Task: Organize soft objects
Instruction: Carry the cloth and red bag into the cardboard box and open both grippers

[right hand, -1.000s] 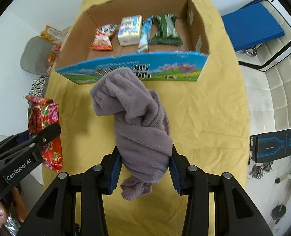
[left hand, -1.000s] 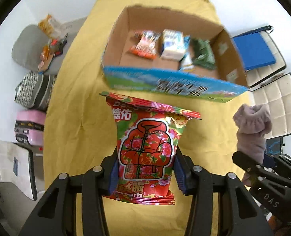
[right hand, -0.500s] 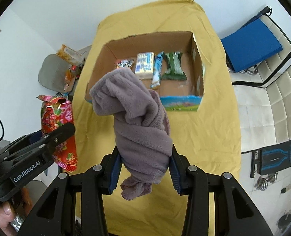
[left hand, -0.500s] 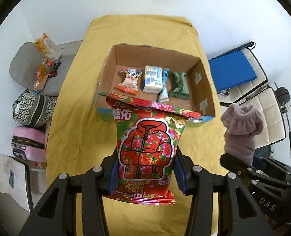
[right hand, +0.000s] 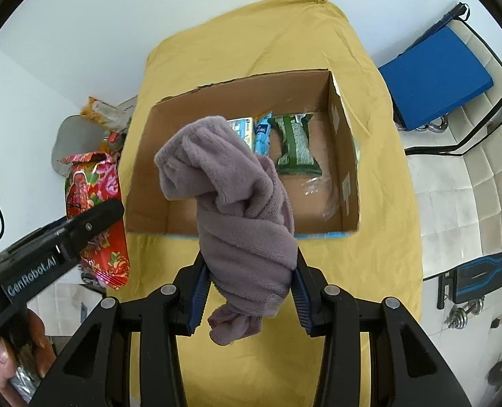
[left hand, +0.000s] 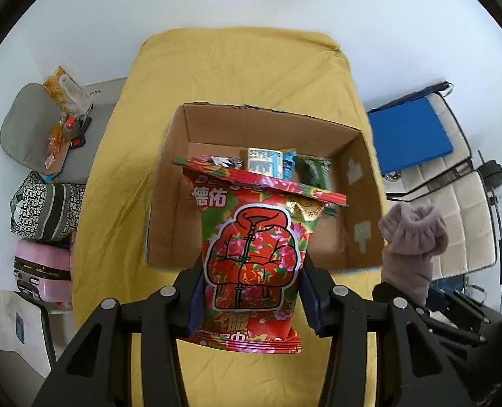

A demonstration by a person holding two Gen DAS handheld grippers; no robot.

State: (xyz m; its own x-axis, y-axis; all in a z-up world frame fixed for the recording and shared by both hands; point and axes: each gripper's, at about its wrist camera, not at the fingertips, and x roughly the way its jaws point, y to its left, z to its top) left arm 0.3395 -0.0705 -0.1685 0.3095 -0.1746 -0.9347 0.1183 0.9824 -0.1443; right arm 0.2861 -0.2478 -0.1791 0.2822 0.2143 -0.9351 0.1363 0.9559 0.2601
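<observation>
Yellow cloth (left hand: 237, 78) covers the whole table, wrinkled and draped over its edges. On it sits the open cardboard box (left hand: 169, 210), its near wall facing me. Along its far side lie a green packet (right hand: 295, 142), a light-blue pouch (right hand: 263, 134) touching it, a blue-and-white carton (left hand: 263, 161), and a small wrapper I can barely see behind the bag top.

My left gripper (left hand: 251, 291) has its fingers closed on the red floral snack bag (left hand: 251, 254), pressed in at both sides of its lower half. The bag stands upright in the air, its crimped top edge overlapping the box opening from my view.

My right gripper (right hand: 249, 291) pinches the mauve fleece cloth (right hand: 230, 196) around its bunched middle. A fold flops up toward the box, and a loose tail hangs below the fingers. It hangs above the near edge of the box.

Each gripper shows at the other camera's edge.
</observation>
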